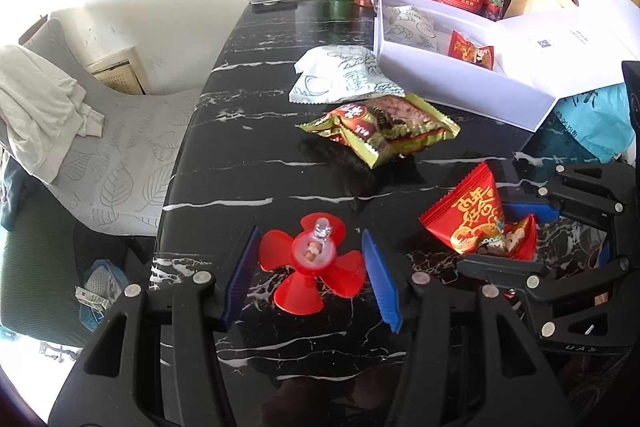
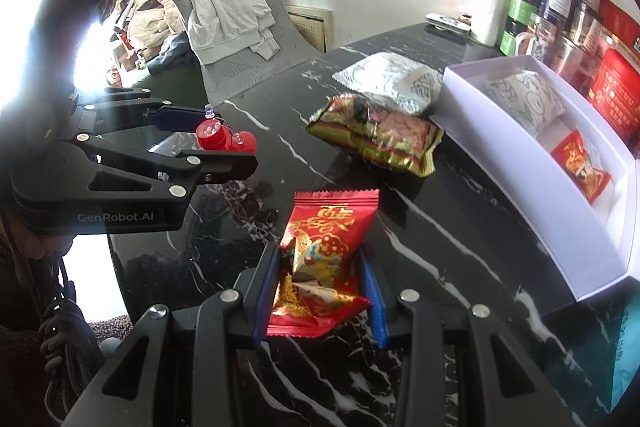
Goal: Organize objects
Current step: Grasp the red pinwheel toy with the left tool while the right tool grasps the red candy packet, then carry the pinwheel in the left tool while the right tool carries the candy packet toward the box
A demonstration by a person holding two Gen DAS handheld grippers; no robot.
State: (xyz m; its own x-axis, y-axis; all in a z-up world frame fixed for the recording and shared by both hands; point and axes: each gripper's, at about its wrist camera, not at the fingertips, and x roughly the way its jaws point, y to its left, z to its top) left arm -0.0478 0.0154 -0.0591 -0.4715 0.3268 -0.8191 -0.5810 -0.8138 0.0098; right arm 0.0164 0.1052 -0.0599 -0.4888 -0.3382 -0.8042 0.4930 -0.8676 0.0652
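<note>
The red snack packet (image 2: 320, 259) is clamped by the right gripper (image 2: 320, 291) near the counter's (image 1: 240, 155) front edge; the red propeller toy (image 1: 312, 263) is straddled, untouched, by the wide-open left gripper (image 1: 310, 275).

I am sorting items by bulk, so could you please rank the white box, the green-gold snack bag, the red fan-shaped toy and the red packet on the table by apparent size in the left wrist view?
1. white box
2. green-gold snack bag
3. red fan-shaped toy and red packet: look alike, and both lie nearest the camera, so unranked.
</note>
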